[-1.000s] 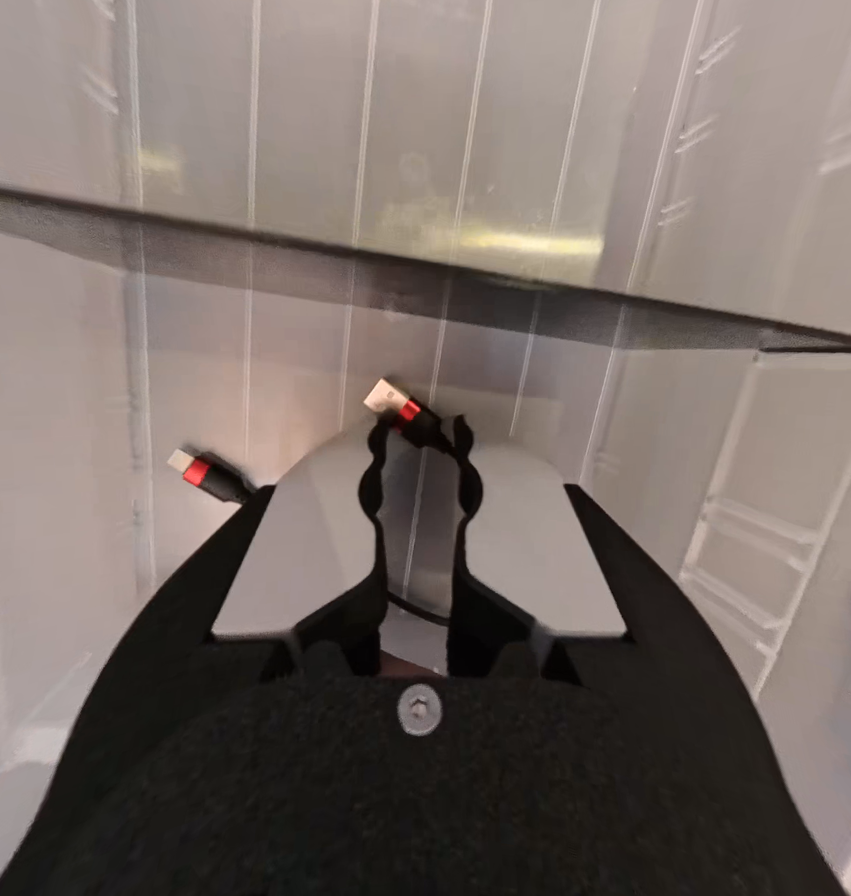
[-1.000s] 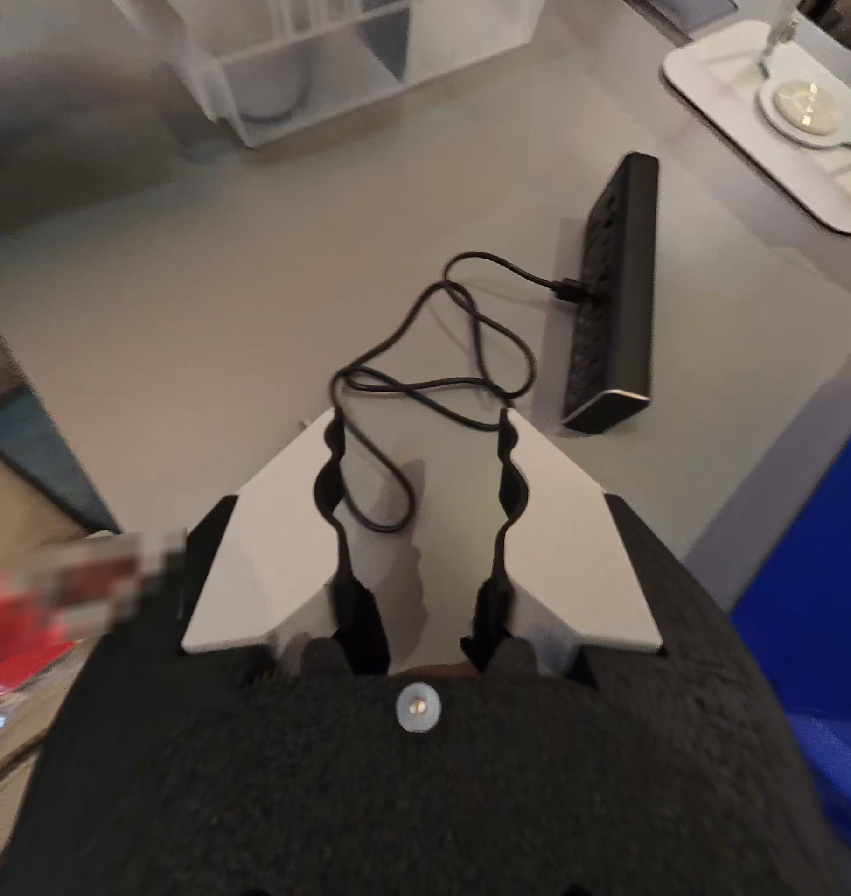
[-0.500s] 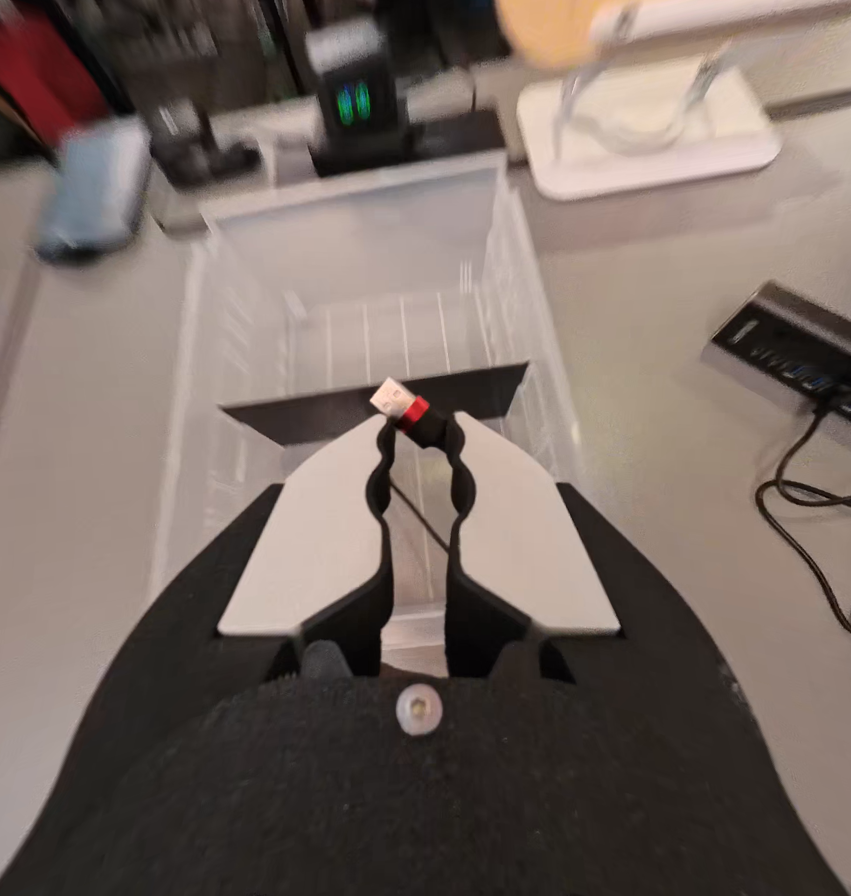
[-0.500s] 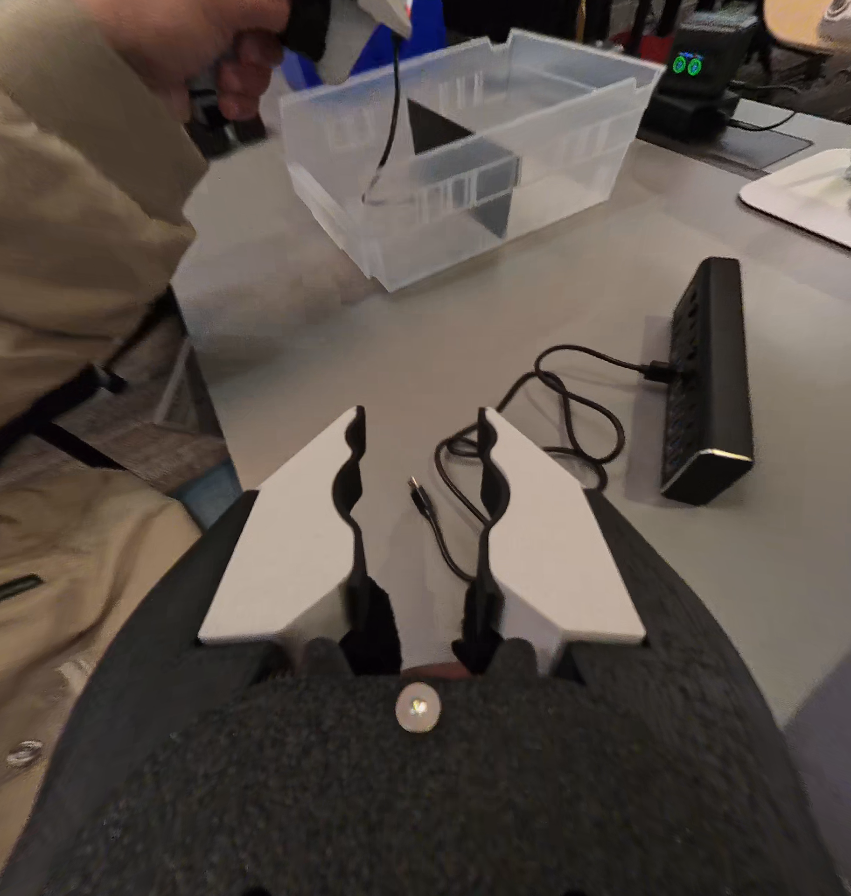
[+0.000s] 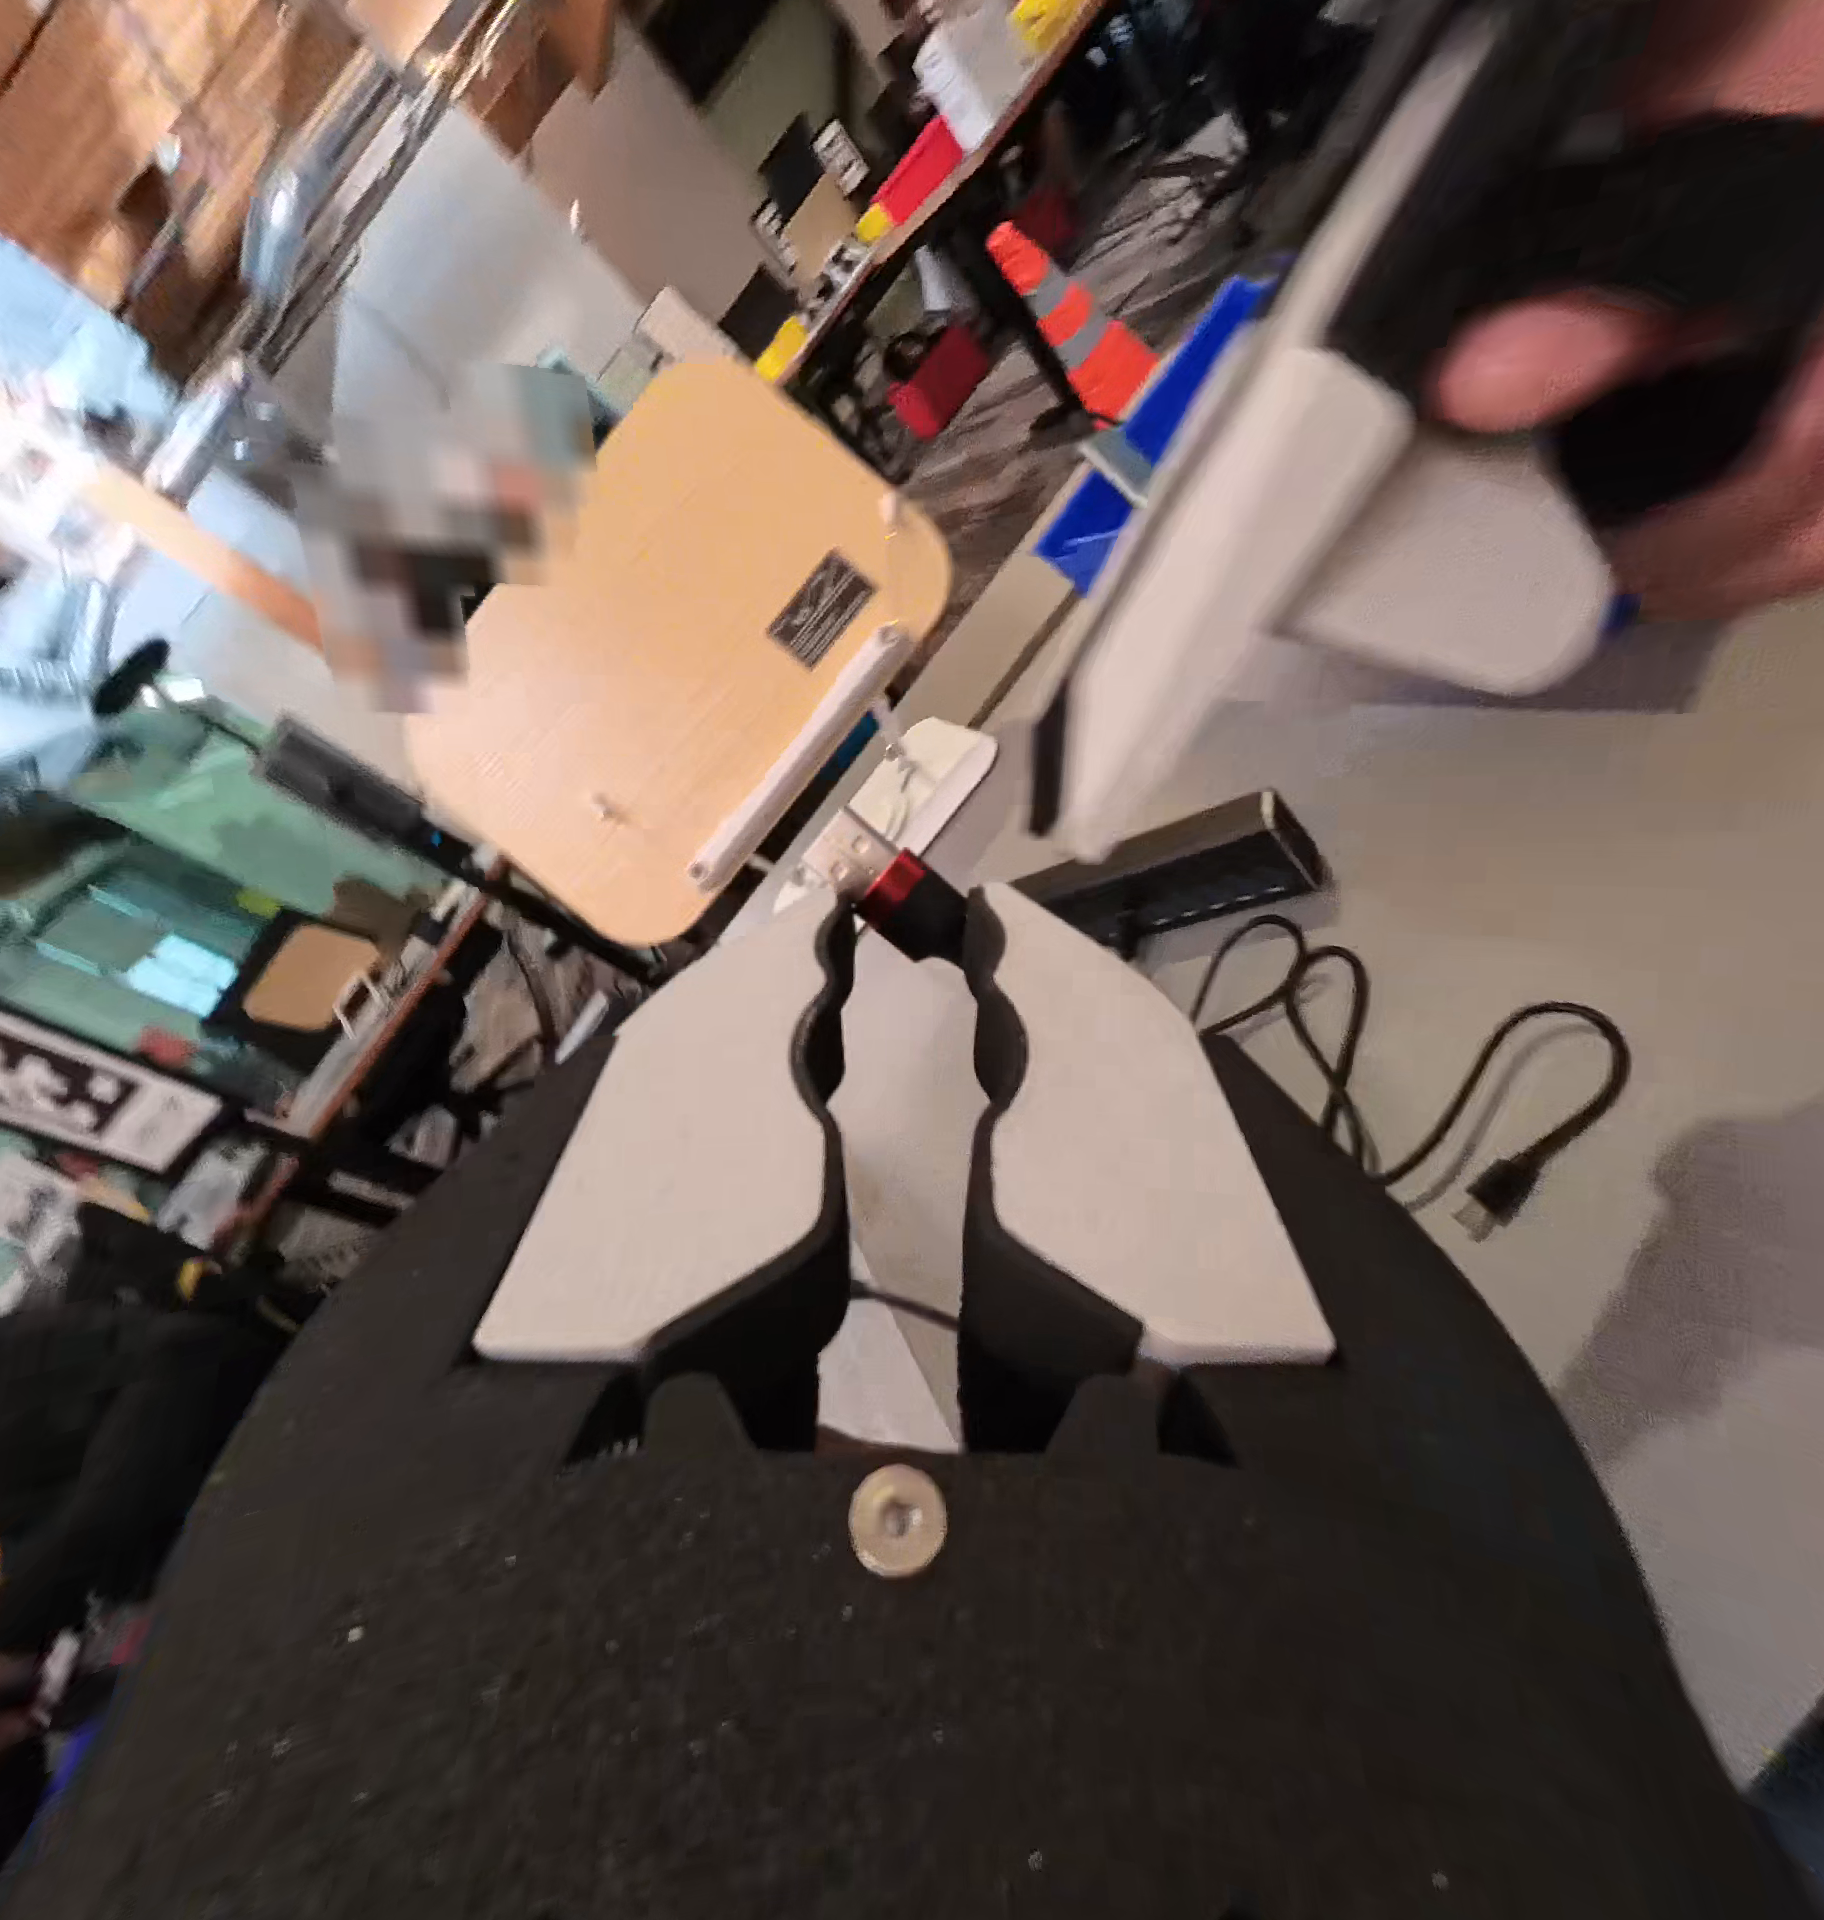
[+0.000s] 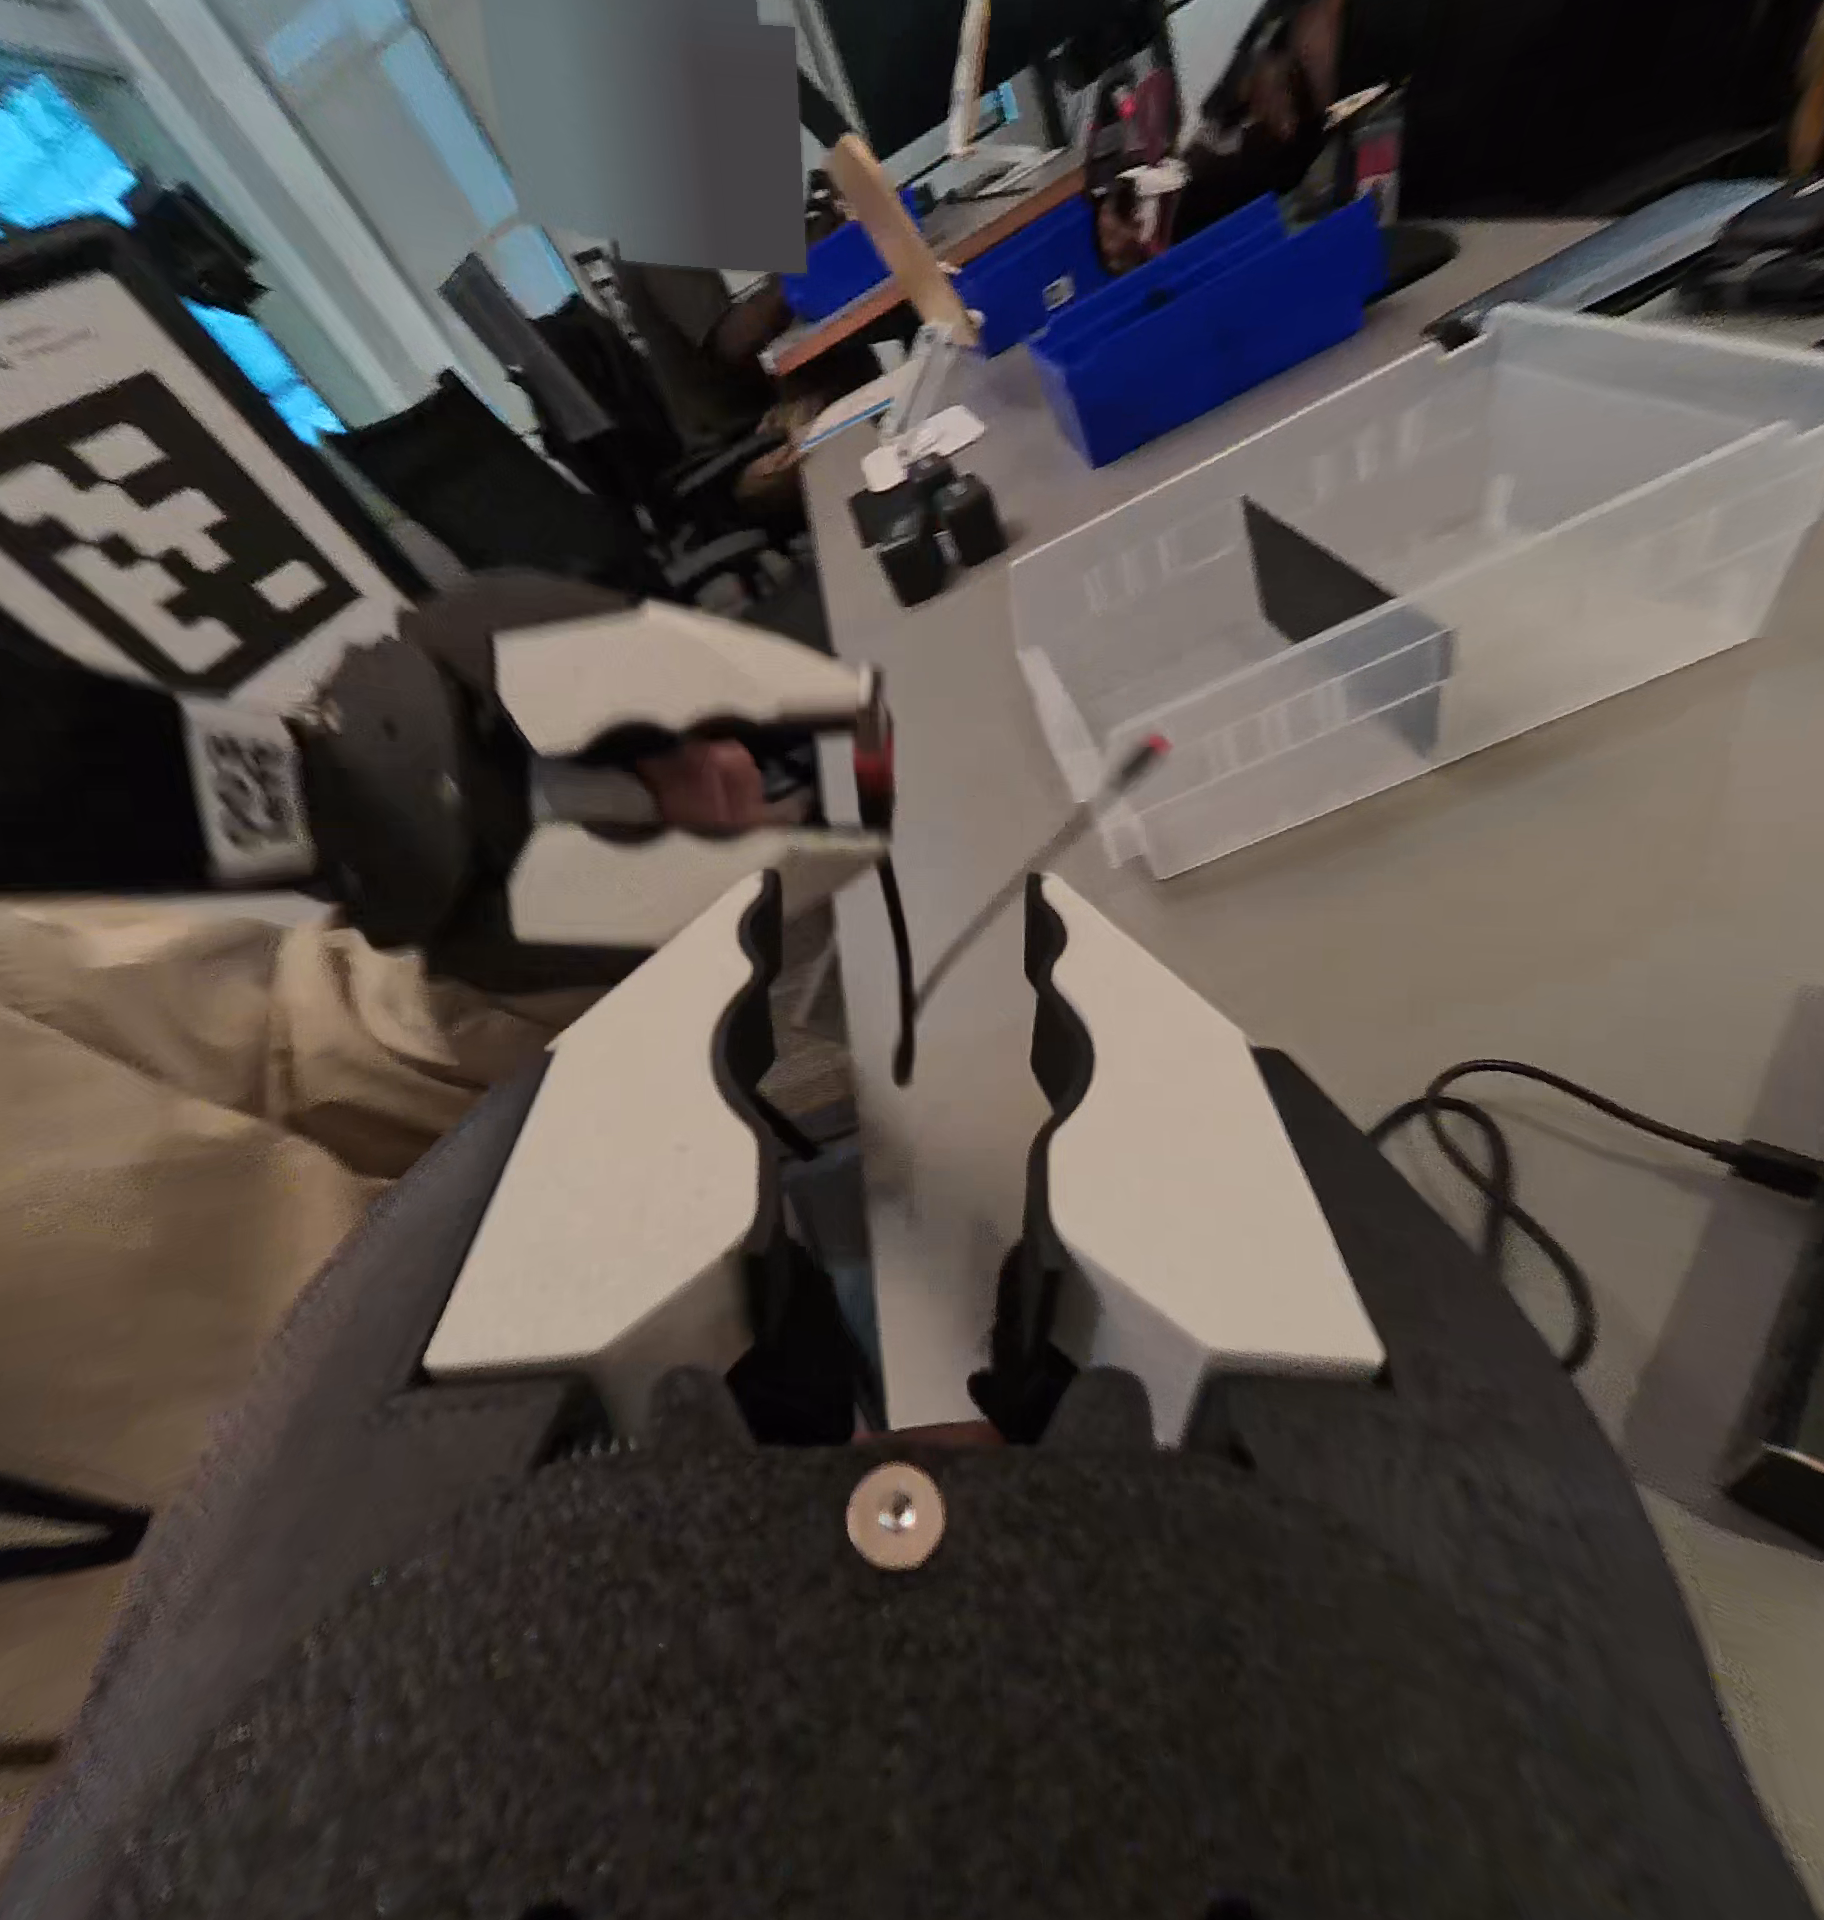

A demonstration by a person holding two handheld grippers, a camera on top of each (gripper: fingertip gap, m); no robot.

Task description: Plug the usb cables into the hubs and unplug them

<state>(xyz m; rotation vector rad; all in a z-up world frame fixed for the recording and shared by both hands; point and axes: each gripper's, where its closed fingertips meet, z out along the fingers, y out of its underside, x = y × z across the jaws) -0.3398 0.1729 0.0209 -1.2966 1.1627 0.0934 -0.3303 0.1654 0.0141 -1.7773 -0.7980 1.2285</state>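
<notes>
While the left claw [image 5: 910,925] pinches the red-collared USB plug [image 5: 880,878] and the right claw [image 6: 900,914] gapes empty, square that plug to the black hub [image 5: 1178,871] before pushing.

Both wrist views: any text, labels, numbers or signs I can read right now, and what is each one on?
Small black plate on the light wooden board: print too blurred to read.
White card with black square code on the left gripper: a coded pattern plus tiny print, which I do not quote.
Black-and-white patterned sign in the left wrist view: blurred pattern, no legible words.
Nothing else is readable.
</notes>
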